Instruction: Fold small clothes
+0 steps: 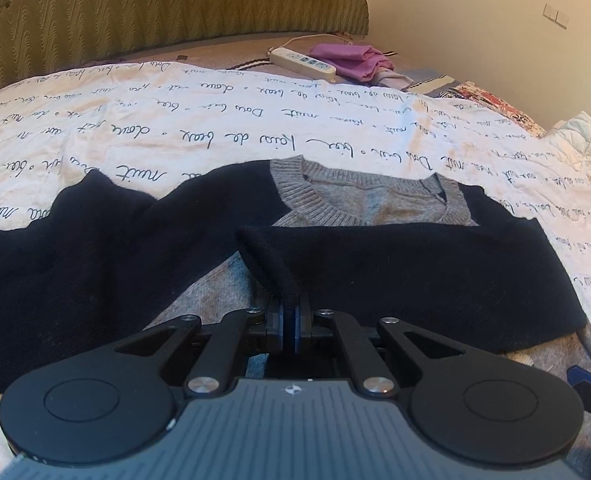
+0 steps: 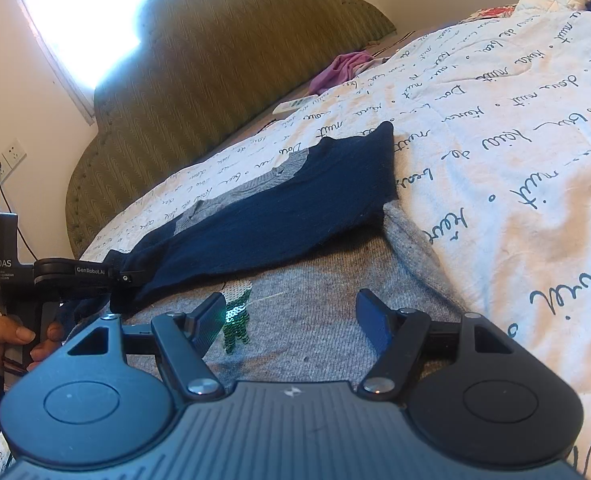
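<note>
On the bed, atop a white quilt (image 1: 255,120) printed with cursive script: one small knit sweater (image 1: 375,200), grey body with a ribbed grey collar and dark navy sleeves, lying flat with its neck toward the green padded headboard (image 1: 155,12).

Condition: one navy sleeve (image 1: 415,272) is laid across the chest; the other spreads out to the side. A green sequin motif (image 2: 237,320) shows on the grey front.

Left gripper (image 1: 290,320): pressed together, pinching the cuff end of the crossed sleeve.
Right gripper (image 2: 291,320): spread wide, empty, poised low over the grey front near the motif.

Handling, as judged: light, soft and limp; the knit stretches and sags if lifted by one point, and clings to the quilt rather than sliding. Sequins may snag. Best holds are the firmer edges: cuffs, hem, shoulder seams, collar rib.

Also present: power strip (image 1: 301,60) and purple cloth (image 1: 351,60) near the headboard.
</note>
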Demonstrator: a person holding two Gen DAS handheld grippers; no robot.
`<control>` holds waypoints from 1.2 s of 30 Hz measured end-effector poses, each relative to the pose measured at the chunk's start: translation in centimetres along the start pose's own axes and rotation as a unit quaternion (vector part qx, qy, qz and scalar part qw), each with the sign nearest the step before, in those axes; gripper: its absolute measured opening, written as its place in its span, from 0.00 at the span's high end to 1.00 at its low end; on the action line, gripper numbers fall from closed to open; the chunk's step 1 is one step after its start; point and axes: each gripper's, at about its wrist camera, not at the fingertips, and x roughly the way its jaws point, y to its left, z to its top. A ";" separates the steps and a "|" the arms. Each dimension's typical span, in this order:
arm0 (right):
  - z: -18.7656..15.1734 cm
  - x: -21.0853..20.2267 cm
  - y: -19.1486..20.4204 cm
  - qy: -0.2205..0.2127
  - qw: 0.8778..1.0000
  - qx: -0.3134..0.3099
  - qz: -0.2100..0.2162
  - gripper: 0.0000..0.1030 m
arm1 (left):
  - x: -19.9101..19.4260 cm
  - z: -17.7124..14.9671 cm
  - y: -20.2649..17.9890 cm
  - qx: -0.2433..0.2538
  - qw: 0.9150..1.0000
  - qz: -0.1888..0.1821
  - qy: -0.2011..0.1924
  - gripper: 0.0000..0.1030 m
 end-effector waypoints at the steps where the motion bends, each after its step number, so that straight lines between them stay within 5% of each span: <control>1: 0.0 0.0 0.0 0.000 1.000 0.000 0.000 0.31 | 0.1 -0.1 0.0 0.001 1.000 0.001 0.004 0.95; 3: 0.0 0.0 0.1 0.000 1.000 0.000 0.000 0.31 | 0.4 -0.1 0.0 0.007 1.000 0.001 0.010 0.93; 5: 0.0 0.0 0.1 0.001 1.000 -0.001 0.000 0.31 | 0.3 0.0 0.2 -0.001 1.000 0.007 0.008 0.75; 7: 0.2 -0.2 0.2 0.005 1.000 -0.004 -0.004 0.31 | -0.7 0.3 0.6 -0.020 1.000 0.012 -0.001 0.70; 14: 6.0 -1.5 2.3 -0.067 0.998 -0.005 -0.005 0.26 | -4.6 0.6 -1.1 -0.005 0.995 0.009 -0.099 0.63; 19: 10.3 6.0 3.7 -0.004 0.997 -0.060 -0.041 0.22 | -1.0 -0.3 -3.1 -0.019 0.998 -0.004 -0.065 0.57; 24: 8.9 11.8 2.6 0.058 0.982 -0.120 -0.136 0.22 | 1.3 -1.9 -4.0 0.009 0.998 0.017 -0.067 0.52; 27: 6.8 11.4 2.0 0.026 0.978 -0.161 -0.132 0.21 | 1.5 -2.4 -4.0 0.029 0.997 0.013 -0.075 0.51; 36: 6.9 12.1 2.8 0.028 0.974 -0.175 -0.145 0.20 | 0.8 -2.4 -2.7 0.005 0.996 -0.016 -0.085 0.47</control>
